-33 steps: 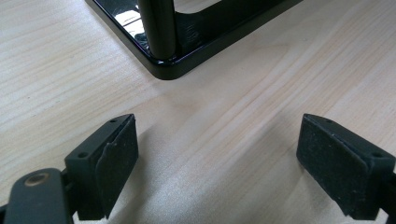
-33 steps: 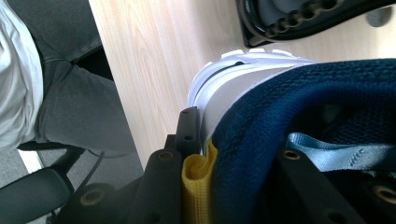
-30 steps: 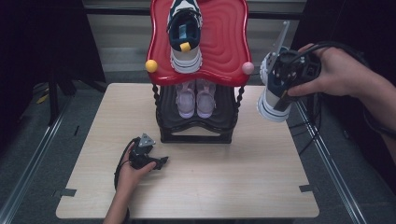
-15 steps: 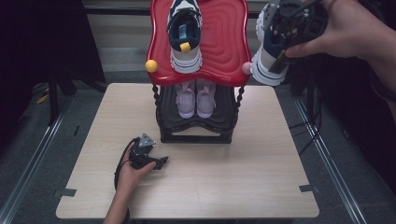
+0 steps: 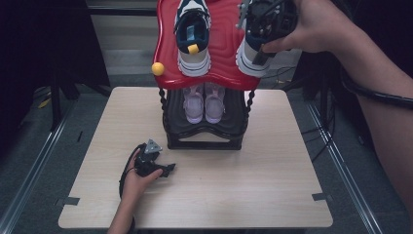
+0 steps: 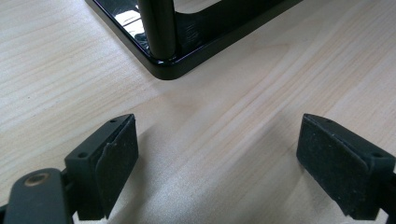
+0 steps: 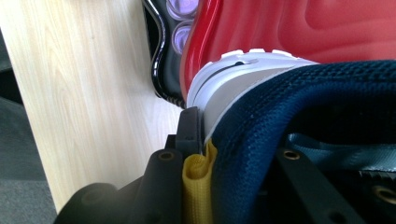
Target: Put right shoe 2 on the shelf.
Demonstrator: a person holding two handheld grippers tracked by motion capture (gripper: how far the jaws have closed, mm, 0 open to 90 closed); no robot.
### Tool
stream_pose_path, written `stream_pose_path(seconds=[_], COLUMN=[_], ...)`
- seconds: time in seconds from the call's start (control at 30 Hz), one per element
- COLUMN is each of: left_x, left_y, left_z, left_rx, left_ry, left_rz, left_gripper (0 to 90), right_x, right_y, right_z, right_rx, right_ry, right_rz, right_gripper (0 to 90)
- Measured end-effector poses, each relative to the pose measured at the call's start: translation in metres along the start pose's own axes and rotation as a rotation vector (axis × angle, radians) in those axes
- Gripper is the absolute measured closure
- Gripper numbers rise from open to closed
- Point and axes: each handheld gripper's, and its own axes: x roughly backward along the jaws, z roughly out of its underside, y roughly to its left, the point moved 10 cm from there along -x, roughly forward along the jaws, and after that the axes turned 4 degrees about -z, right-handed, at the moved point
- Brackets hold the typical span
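- Navy and white, the shoe (image 5: 252,48) in your right gripper (image 5: 265,22) is up over the right side of the red top shelf (image 5: 221,44)
- Your right gripper is pinching the shoe at its heel, by the yellow loop (image 7: 198,186)
- The other navy shoe (image 5: 192,34) sits on the left side of that shelf
- Your left gripper (image 5: 168,170) rests on the wooden bench (image 5: 243,185), its jaws spread wide with nothing between them
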Motion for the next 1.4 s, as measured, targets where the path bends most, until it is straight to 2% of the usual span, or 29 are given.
stream_pose_path(seconds=[0.2, 0.43, 0.5, 1.0, 1.4], left_x=[0.0, 0.0, 0.0, 0.0, 0.0], left_y=[0.0, 0.0, 0.0, 0.0, 0.0], left_z=[0.0, 0.0, 0.0, 0.0, 0.0], left_rx=[0.0, -0.001, -0.001, -0.001, -0.001], left_ry=[0.001, 0.001, 0.001, 0.001, 0.002], left_rz=[-0.003, -0.003, -0.003, -0.001, -0.001], left_gripper=[12.3, 12.2, 12.2, 12.2, 12.2], right_x=[-0.011, -0.016, -0.018, -0.033, -0.04], right_y=[-0.006, -0.013, -0.013, -0.019, -0.025], right_z=[-0.013, -0.023, -0.026, -0.042, -0.046], right_rx=[0.018, 0.044, 0.059, 0.073, 0.083], right_ry=[0.028, 0.02, 0.013, 0.029, 0.044], right_rz=[0.025, 0.052, 0.048, 0.033, 0.029], right_gripper=[72.9, 73.3, 73.8, 74.0, 73.7])
